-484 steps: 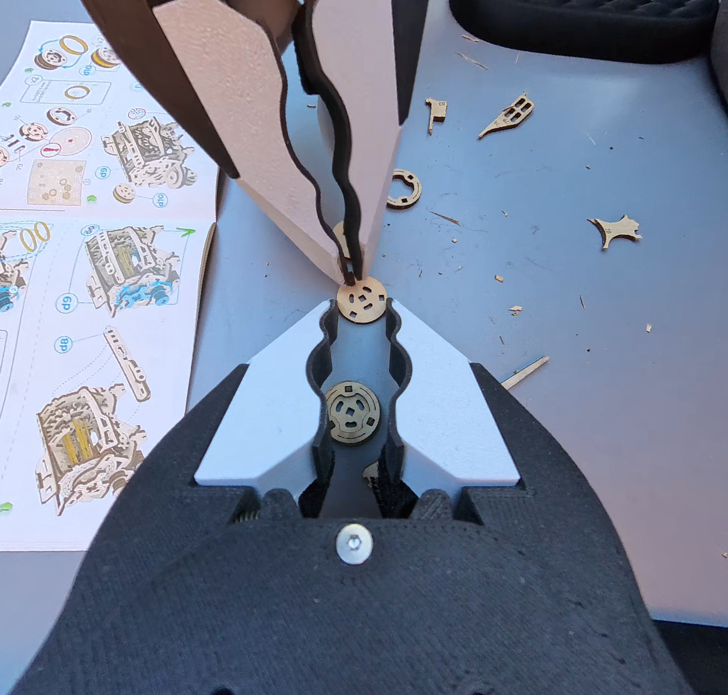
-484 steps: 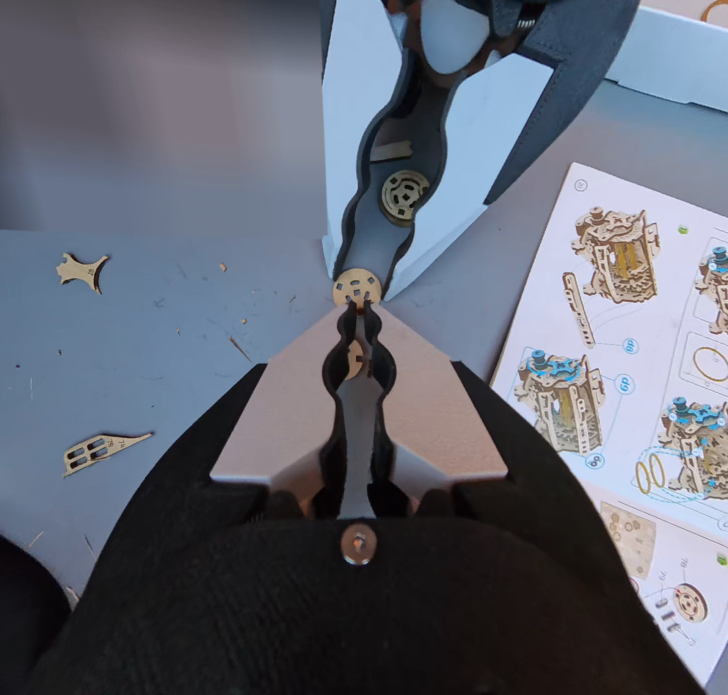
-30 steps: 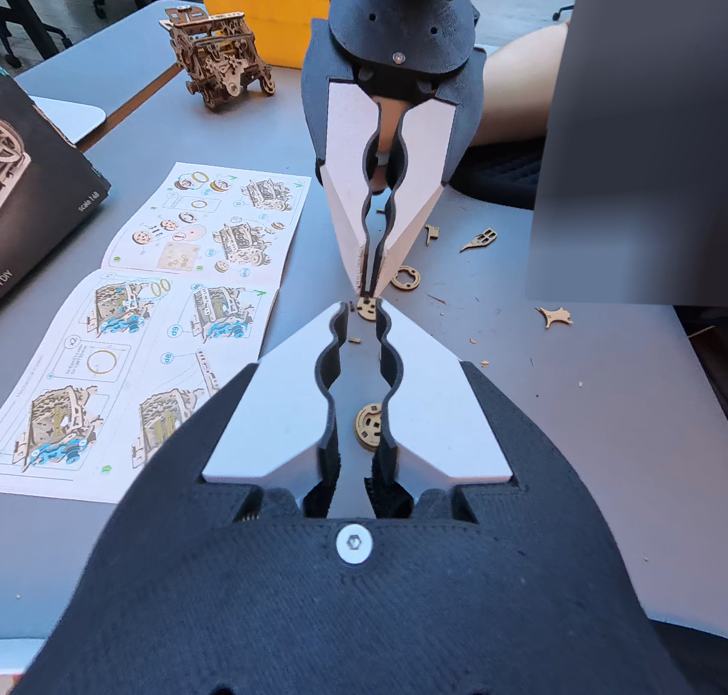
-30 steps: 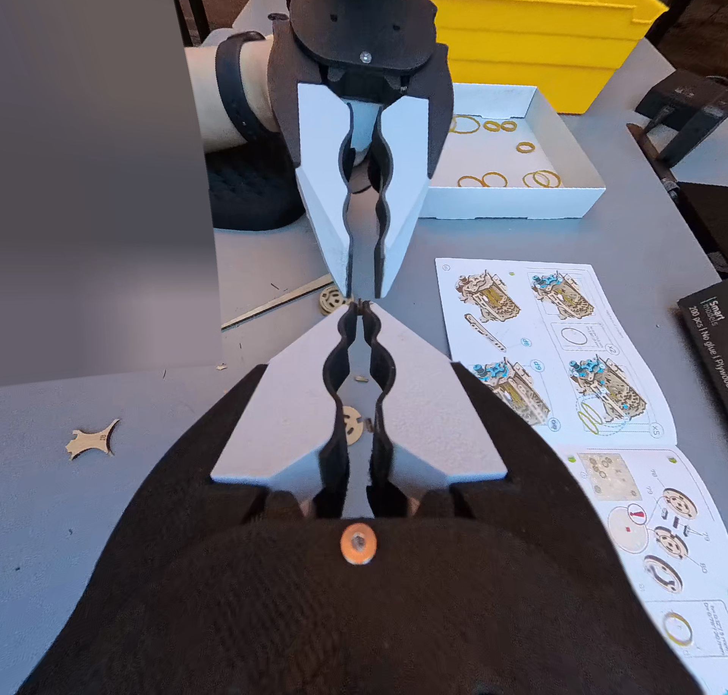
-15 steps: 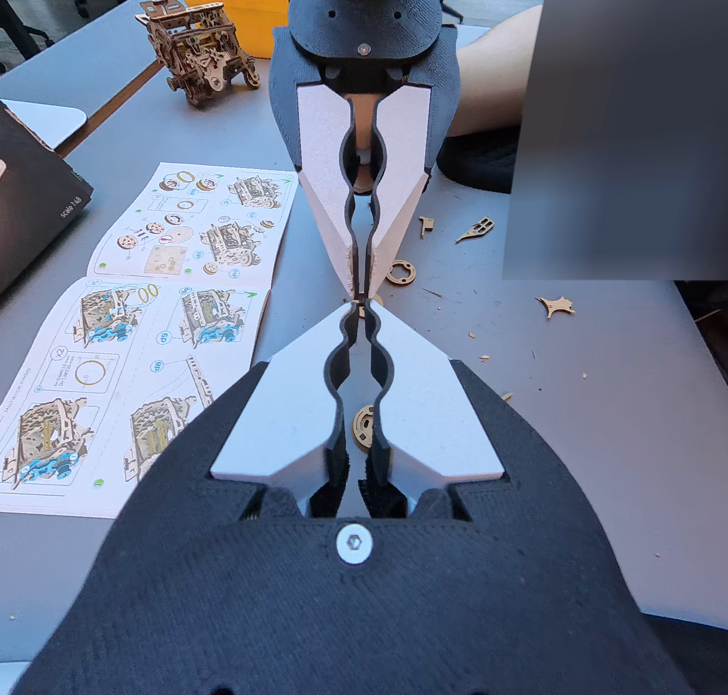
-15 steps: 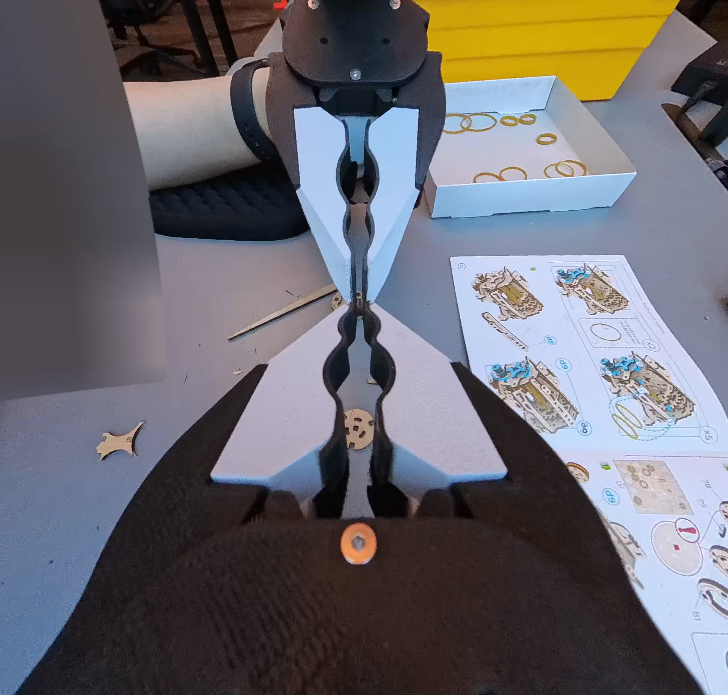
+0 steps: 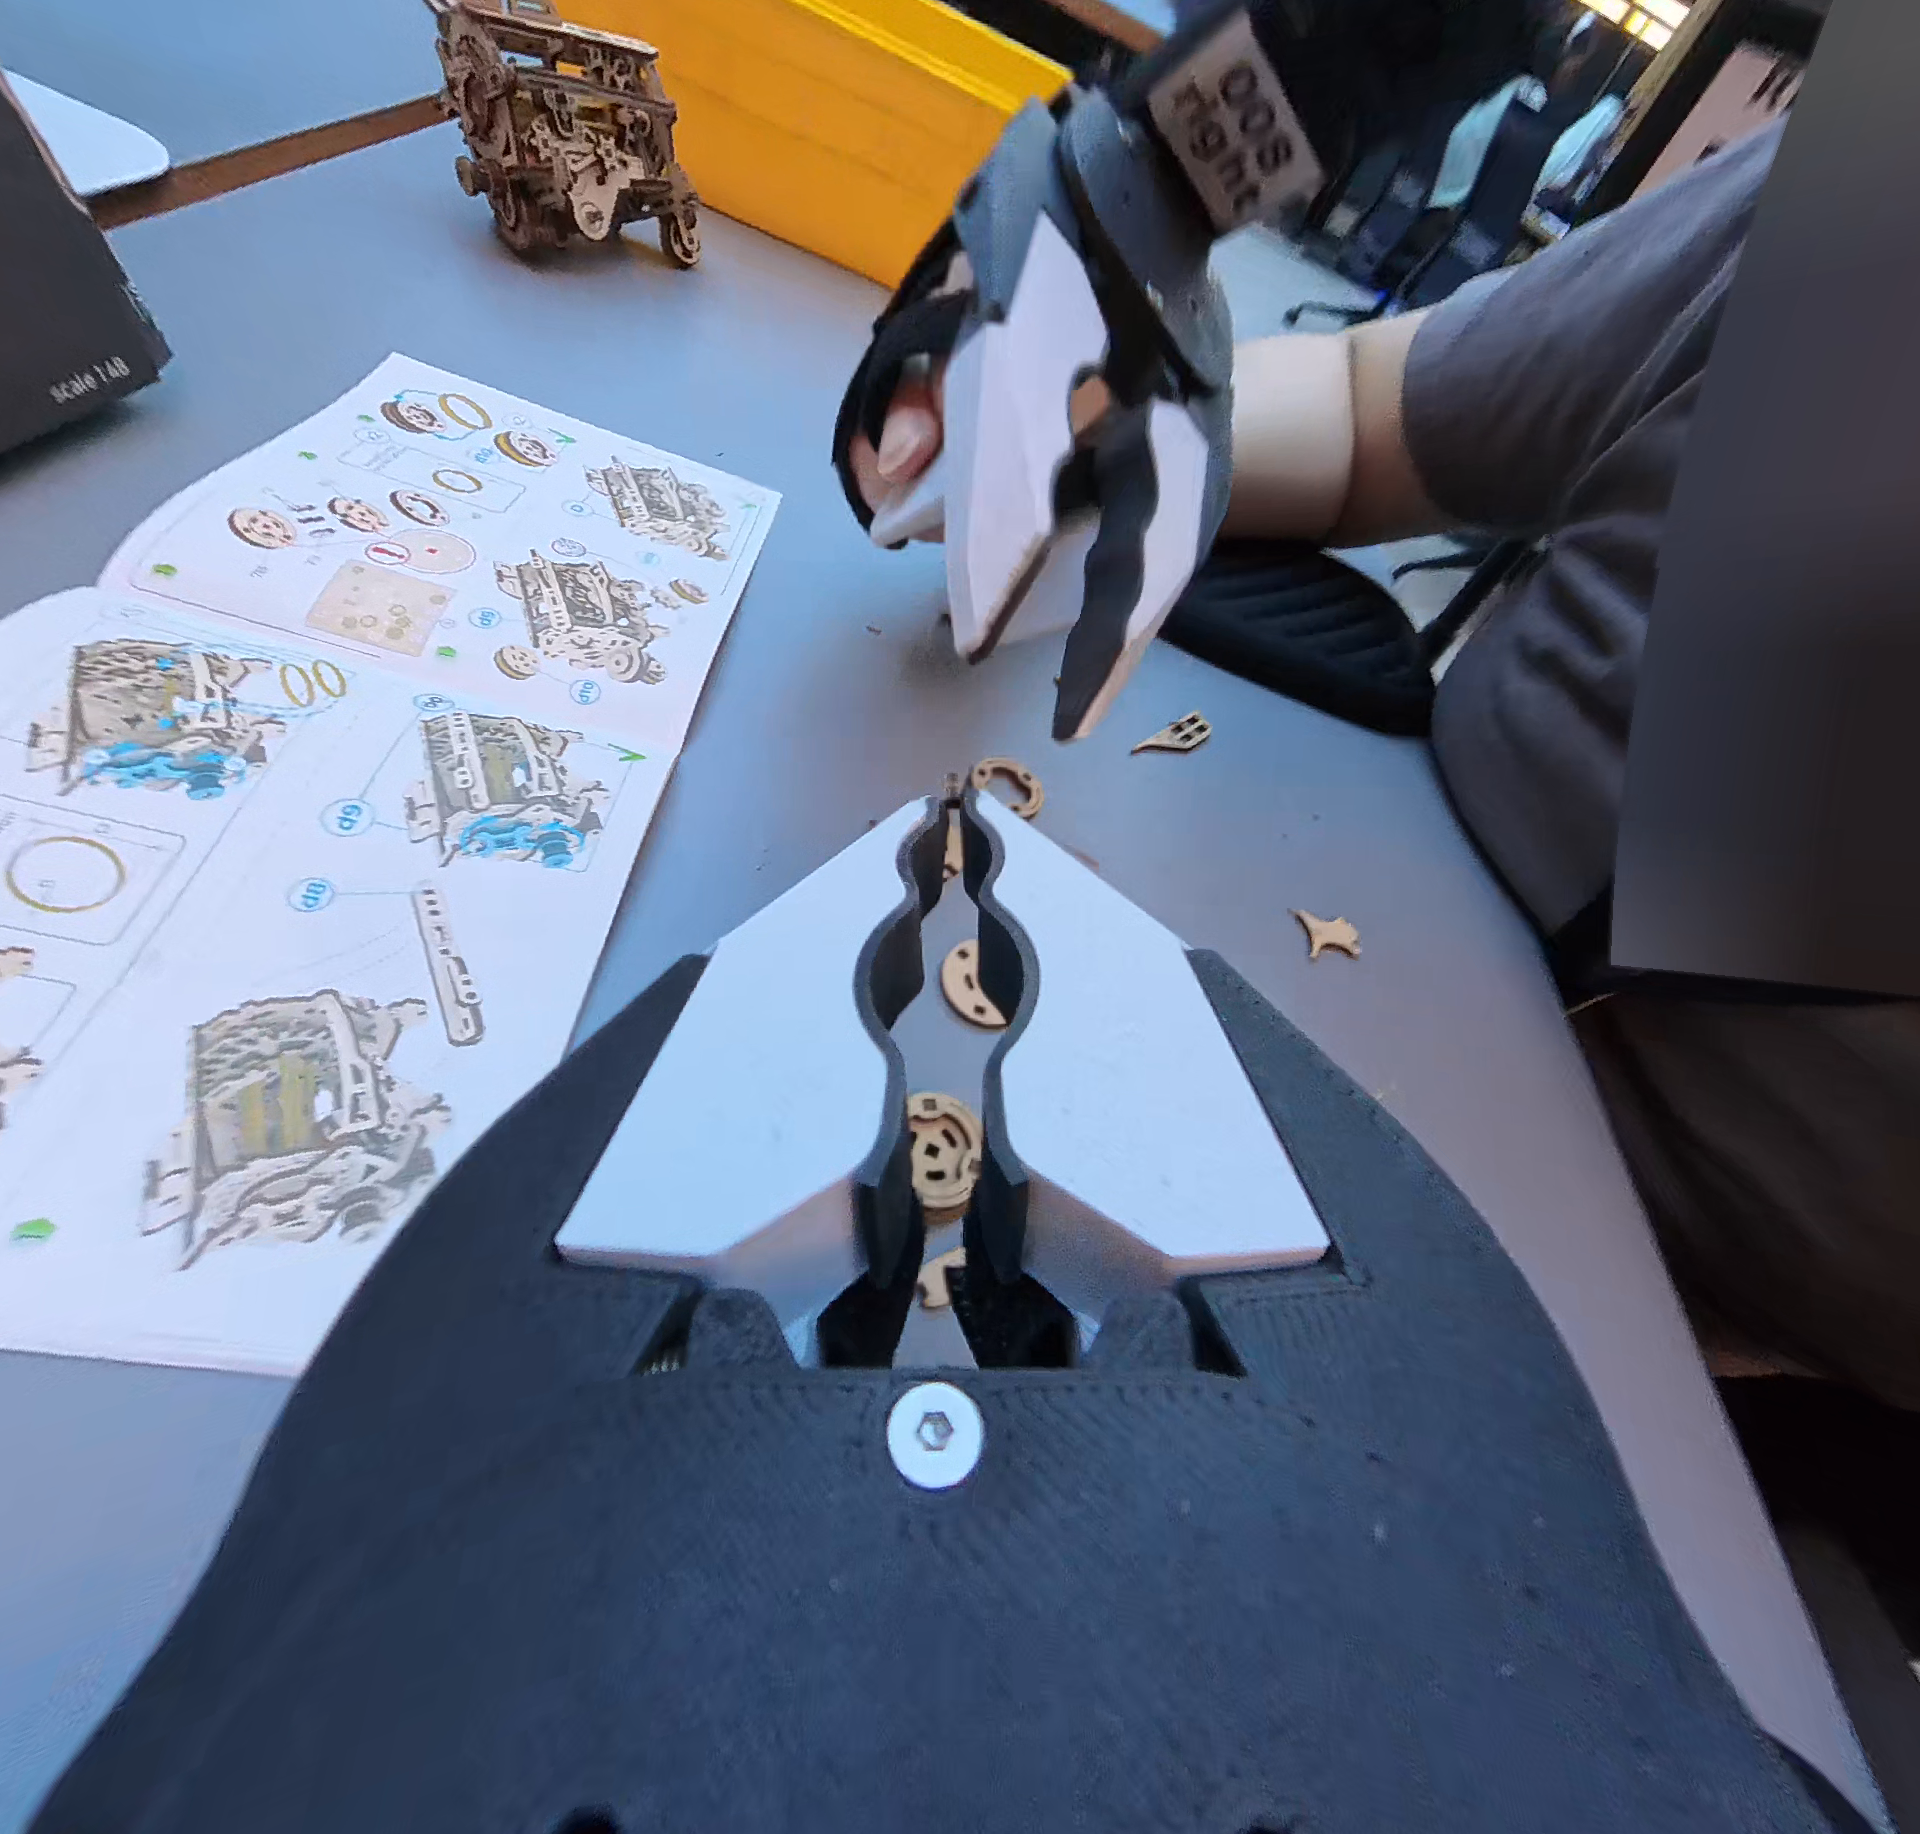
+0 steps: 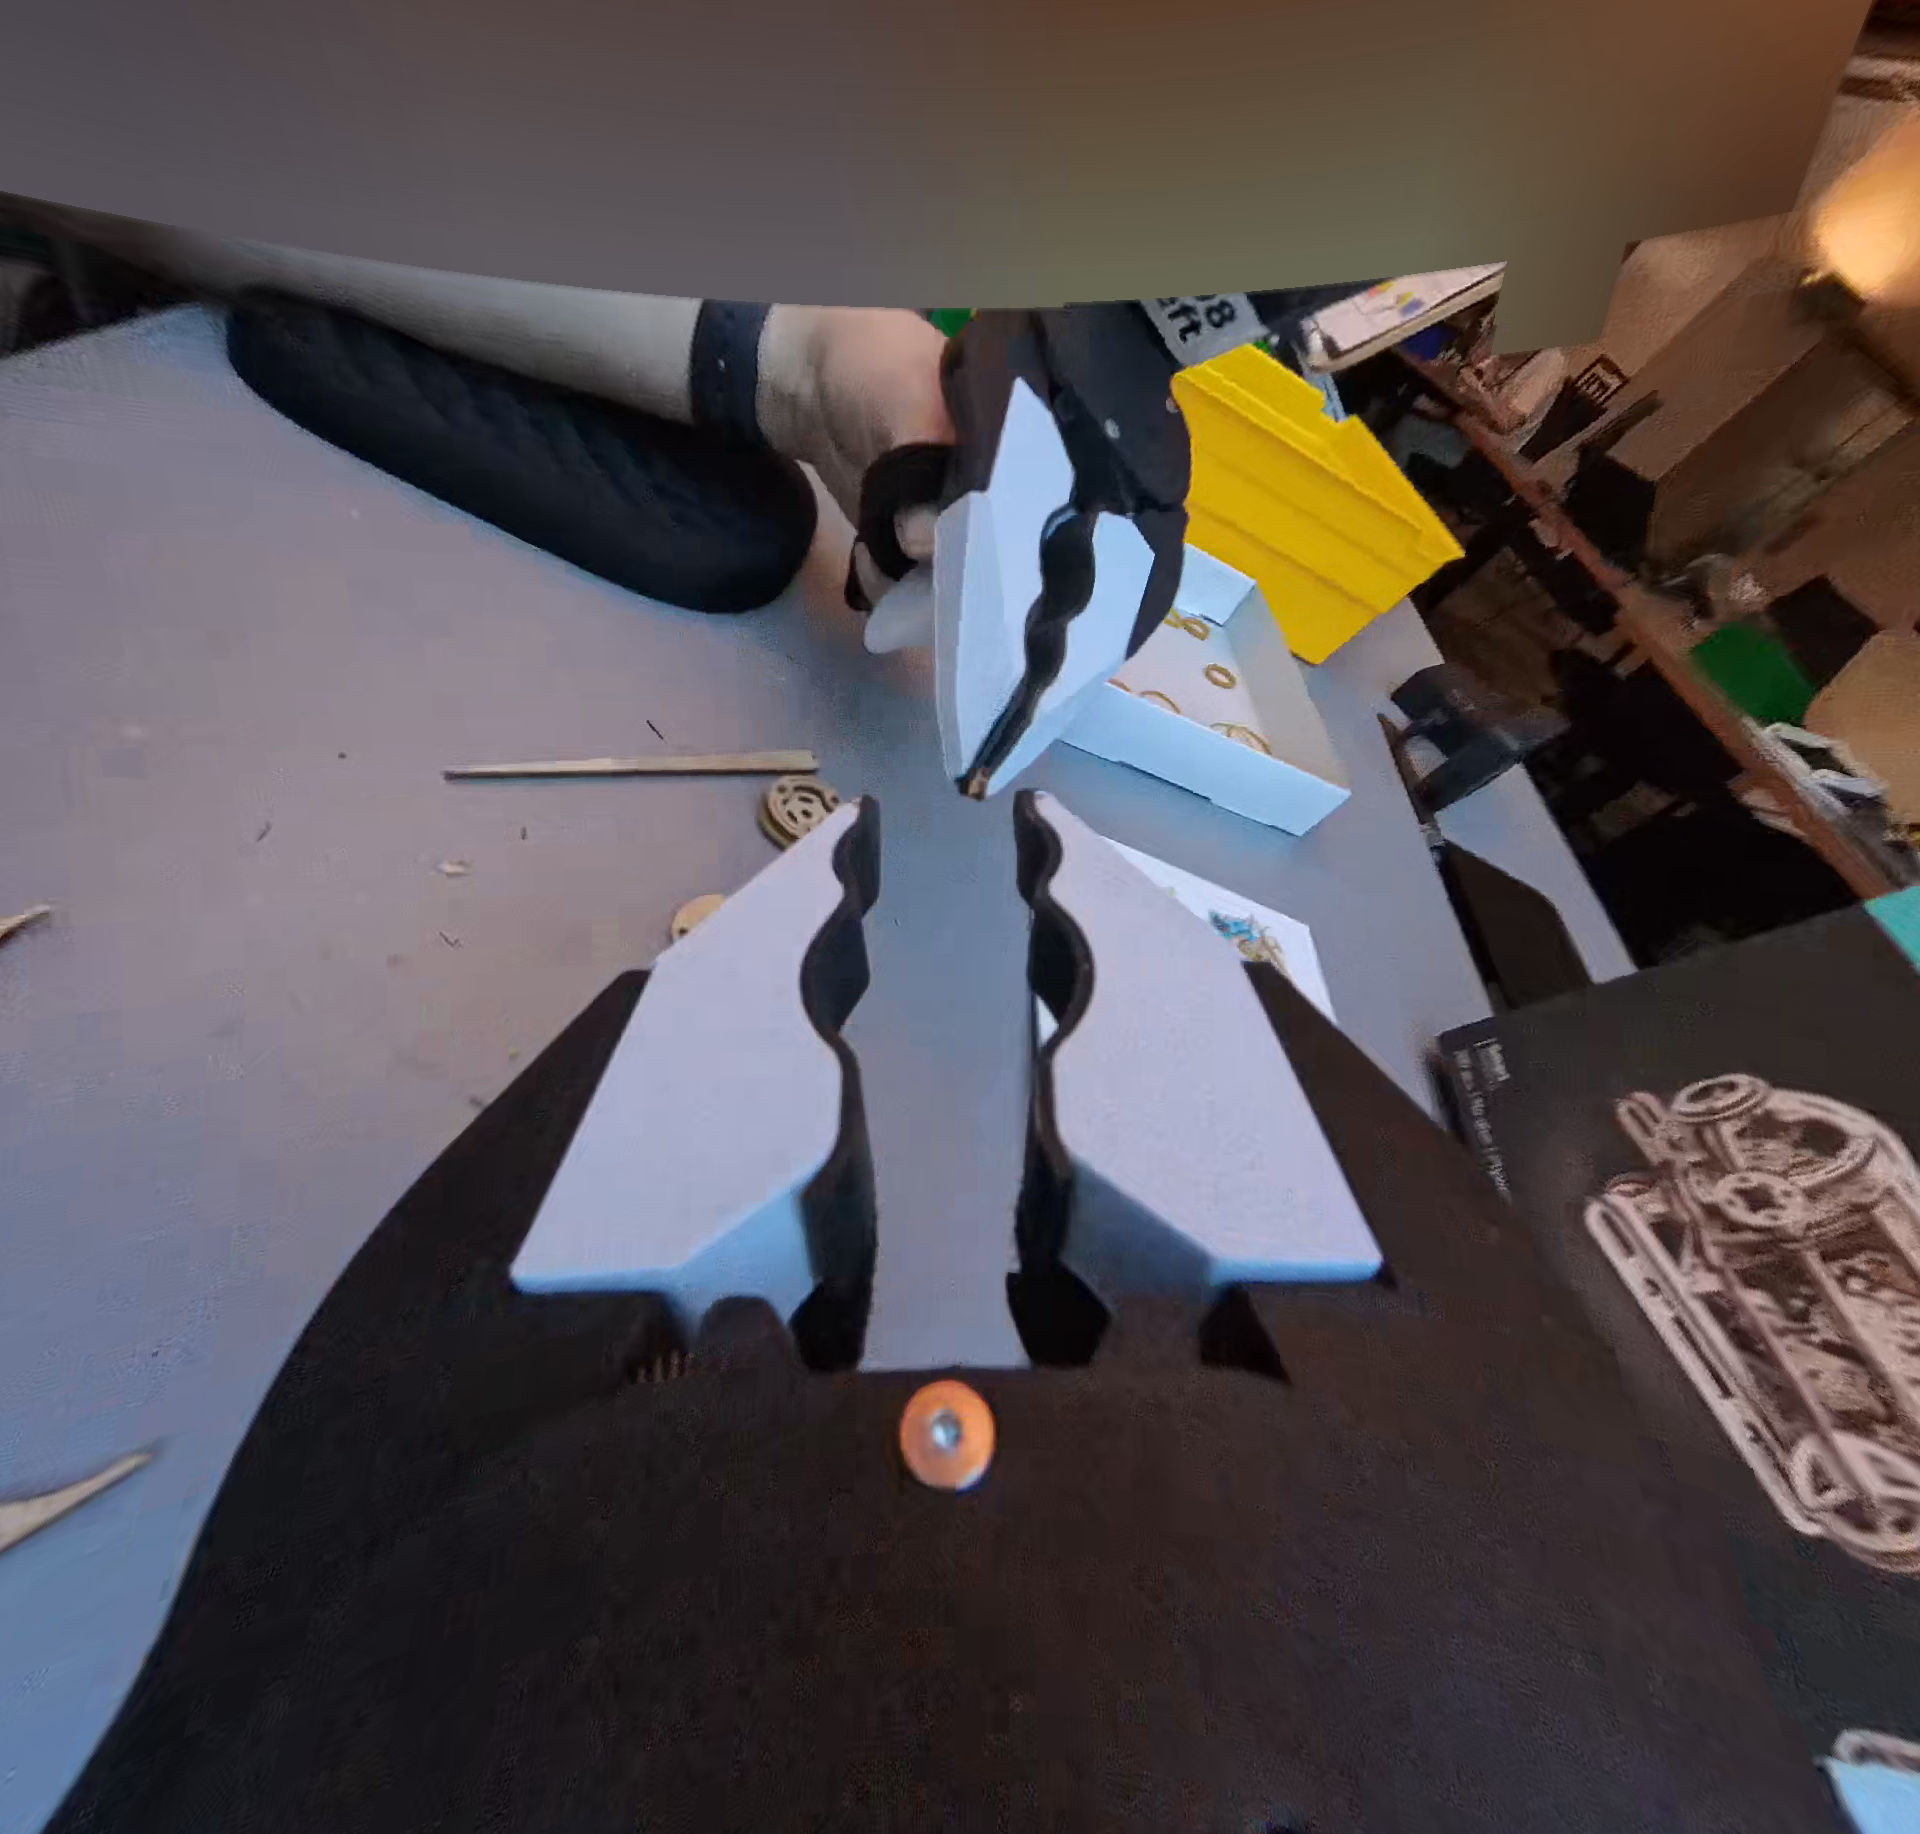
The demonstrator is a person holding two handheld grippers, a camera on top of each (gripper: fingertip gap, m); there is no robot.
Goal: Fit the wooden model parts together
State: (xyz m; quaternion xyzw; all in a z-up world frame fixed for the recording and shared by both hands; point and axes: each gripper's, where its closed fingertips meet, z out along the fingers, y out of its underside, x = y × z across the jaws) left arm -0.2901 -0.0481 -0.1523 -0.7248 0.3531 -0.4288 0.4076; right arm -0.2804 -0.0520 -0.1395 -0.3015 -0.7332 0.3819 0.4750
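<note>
My left gripper [image 7: 951, 805] is shut on a small wooden part [image 7: 951, 785] pinched at its very tips, held just above the grey table [image 7: 1299, 1109]. It also shows in the right wrist view [image 8: 977, 782], tilted, tips down. My right gripper [image 8: 945, 808] is open and empty, its tips just short of the left gripper's tips. In the left wrist view the right gripper [image 7: 1023, 693] hangs tilted above the table beyond my tips. Loose wooden pieces lie below: a ring part [image 7: 1006, 785], a disc [image 7: 977, 984] and a gear disc [image 7: 940, 1150].
An instruction booklet [image 7: 364, 745] lies left, an assembled wooden model [image 7: 561, 163] and a yellow bin [image 7: 810, 101] stand behind. A white tray [image 8: 1216, 745] with rubber bands, a black box [image 8: 1714, 1265], a wooden stick [image 8: 634, 768], a gear disc [image 8: 798, 808] and a black arm pad [image 8: 520, 454] sit around.
The two grippers were shut tip to tip. The right gripper has opened, pulled back and tilted. The left gripper stays shut on the small part.
</note>
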